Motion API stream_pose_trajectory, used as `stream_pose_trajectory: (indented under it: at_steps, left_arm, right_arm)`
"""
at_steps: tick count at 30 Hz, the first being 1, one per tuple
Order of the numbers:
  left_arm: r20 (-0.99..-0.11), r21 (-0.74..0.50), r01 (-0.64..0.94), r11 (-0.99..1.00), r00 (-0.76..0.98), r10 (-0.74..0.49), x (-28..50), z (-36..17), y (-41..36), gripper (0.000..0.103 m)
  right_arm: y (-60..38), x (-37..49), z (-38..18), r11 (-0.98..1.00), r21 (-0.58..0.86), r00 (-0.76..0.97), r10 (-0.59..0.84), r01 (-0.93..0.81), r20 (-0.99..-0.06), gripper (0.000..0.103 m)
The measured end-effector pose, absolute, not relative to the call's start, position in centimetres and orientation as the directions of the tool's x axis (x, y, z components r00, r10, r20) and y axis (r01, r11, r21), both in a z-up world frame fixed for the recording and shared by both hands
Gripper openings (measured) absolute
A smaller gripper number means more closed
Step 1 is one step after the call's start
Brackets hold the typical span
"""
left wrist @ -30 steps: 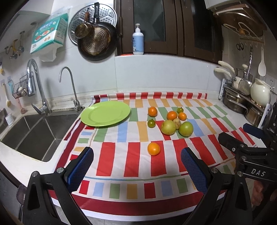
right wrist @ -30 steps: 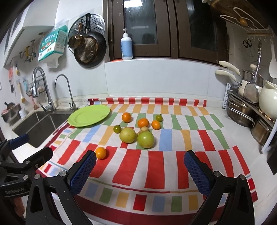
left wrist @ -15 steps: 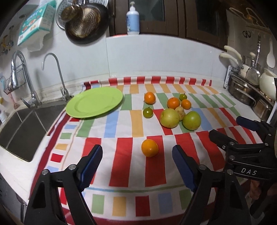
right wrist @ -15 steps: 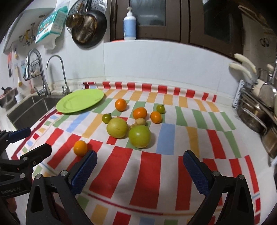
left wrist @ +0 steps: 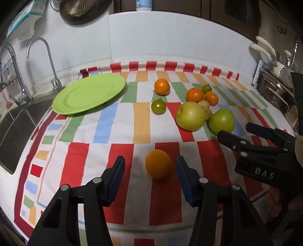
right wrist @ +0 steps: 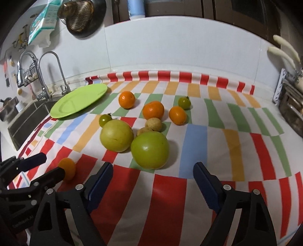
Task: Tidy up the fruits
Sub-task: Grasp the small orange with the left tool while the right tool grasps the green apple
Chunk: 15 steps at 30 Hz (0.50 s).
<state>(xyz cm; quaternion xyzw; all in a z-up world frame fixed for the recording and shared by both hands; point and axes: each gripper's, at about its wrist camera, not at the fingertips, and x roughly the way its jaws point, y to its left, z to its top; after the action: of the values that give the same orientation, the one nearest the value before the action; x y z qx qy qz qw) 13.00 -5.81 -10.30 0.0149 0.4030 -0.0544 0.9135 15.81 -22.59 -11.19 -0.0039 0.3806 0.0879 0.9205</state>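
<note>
The left claw half hides the lone orange.

In the right wrist view, the left tongs partly hide the lone orange.

A striped tablecloth in red, orange, green and blue covers the counter, and everything else sits around it. To its left a steel sink is sunk into the counter with two curved taps behind it; behind the cloth rises a white tiled wall with a dark pan hanging high. To the cloth's right stands a metal dish rack.
</note>
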Motion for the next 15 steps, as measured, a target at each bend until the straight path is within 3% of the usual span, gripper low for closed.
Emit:
stream_pose_trajectory:
  at_steps: [6,12,15]
  left_arm:
    - [-0.756,-0.038,0.128,0.991,0.645,-0.112,13.7,-10.9,-6.2,0.048]
    - [-0.775,-0.052,0.135,0.989,0.620,-0.125,14.4,-11.5,-6.3,0.034]
    - [-0.775,-0.058,0.138,0.989,0.618,-0.132,14.6,-11.6,-6.3,0.033]
  right_arm:
    - [-22.6,17.6,-12.0,0.981,0.095,0.659,0.183,-0.167,-0.729,0.075]
    - [-22.6,19.0,-12.7,0.977,0.115,0.624,0.202,-0.178,-0.755,0.062]
    - [-22.6,19.2,-12.9,0.976,0.126,0.615,0.210,-0.178,-0.760,0.056]
